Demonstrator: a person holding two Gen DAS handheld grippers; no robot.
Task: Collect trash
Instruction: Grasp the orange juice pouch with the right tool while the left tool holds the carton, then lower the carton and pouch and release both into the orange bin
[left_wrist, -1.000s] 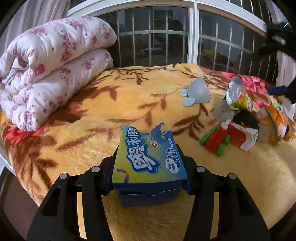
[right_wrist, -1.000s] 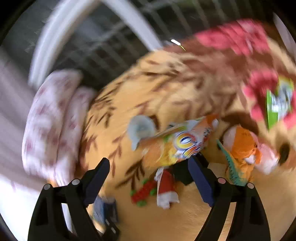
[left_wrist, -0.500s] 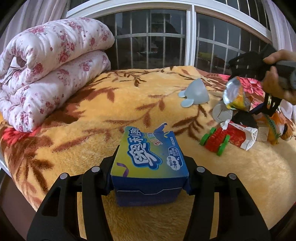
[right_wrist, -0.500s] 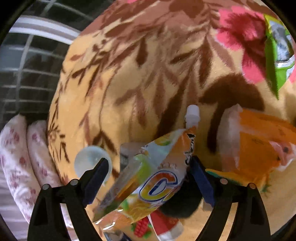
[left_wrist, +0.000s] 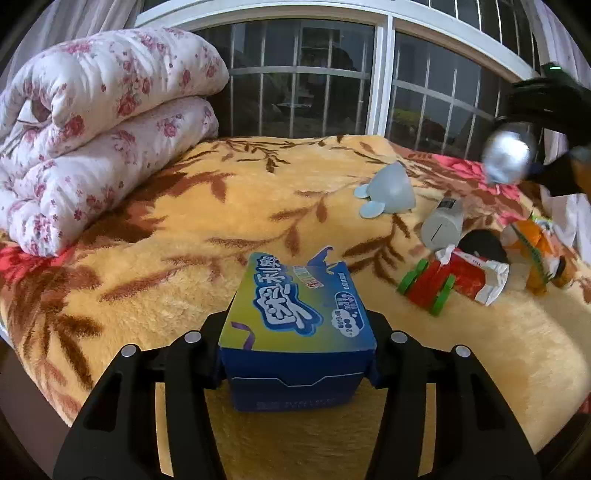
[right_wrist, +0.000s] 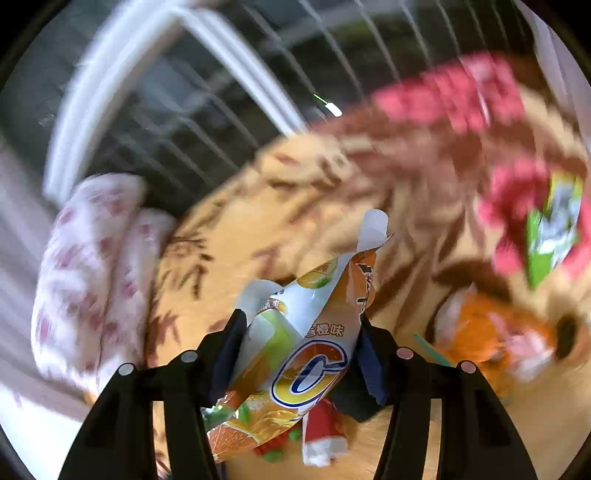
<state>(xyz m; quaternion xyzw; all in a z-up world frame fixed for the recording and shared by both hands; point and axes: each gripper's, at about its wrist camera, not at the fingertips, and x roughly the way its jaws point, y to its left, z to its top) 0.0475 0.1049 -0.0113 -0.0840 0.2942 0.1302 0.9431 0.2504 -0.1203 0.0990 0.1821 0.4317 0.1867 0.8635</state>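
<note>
The orange juice pouch (right_wrist: 314, 354) sits between the fingers of the right claw (right_wrist: 299, 347), its long axis running up and away from the claw with the white spout at the far end and its wider base trailing toward the camera. The right claw's jaws have just been closing, and both pads now press the pouch's sides at a middling width, so this claw has hold of it. Below and beyond it the bed (right_wrist: 236, 240) is smeared by blur; a green wrapper (right_wrist: 550, 232) lies far off to the claw's upper right, and an orange plush toy (right_wrist: 491, 339) is near on its right.

The left claw (left_wrist: 297, 354) is also at a middling width, its pads clamped on the sides of a blue biscuit box (left_wrist: 295, 317), which points straight ahead along the fingers. Ahead and to this claw's right lie a red wrapper (left_wrist: 469, 277), a red and green toy car (left_wrist: 428, 284) and a pale blue cup (left_wrist: 391, 184). I judge both claws are full, so the next move turns on carrying these off, not on reaching.
</note>
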